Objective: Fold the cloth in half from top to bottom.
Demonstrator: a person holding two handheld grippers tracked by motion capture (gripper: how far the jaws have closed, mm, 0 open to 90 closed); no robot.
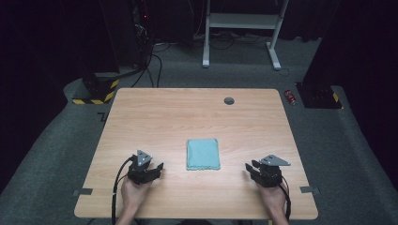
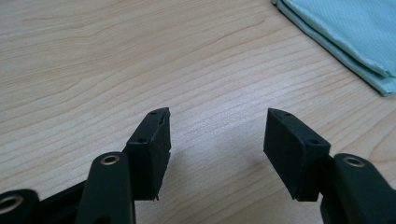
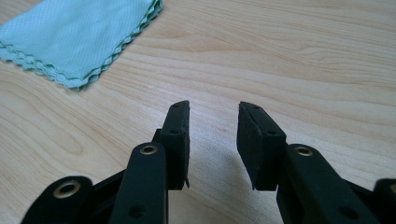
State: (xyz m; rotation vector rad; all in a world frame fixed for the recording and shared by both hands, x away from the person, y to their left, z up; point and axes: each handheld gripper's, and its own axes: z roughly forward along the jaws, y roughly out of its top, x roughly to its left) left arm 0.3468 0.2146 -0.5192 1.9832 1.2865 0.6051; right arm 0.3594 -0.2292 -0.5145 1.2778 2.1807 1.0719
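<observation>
A folded light-teal cloth [image 1: 203, 153] lies flat near the middle of the wooden table [image 1: 187, 112]. My left gripper [image 1: 157, 169] rests low over the table to the cloth's left, jaws open with bare wood between them. In the left gripper view [image 2: 217, 121] the cloth [image 2: 355, 32] sits at the upper right. My right gripper [image 1: 248, 168] is to the cloth's right, jaws open and empty. The right gripper view [image 3: 214, 112] has the cloth [image 3: 79, 32] at the upper left, scalloped edges stacked.
A small round grommet [image 1: 229, 101] sits near the table's far edge. Tape tabs [image 1: 83, 191] mark the near corners. Beyond the table stand a white desk frame [image 1: 241, 28], dark stands with yellow-black bases [image 1: 96, 91] and floor cables.
</observation>
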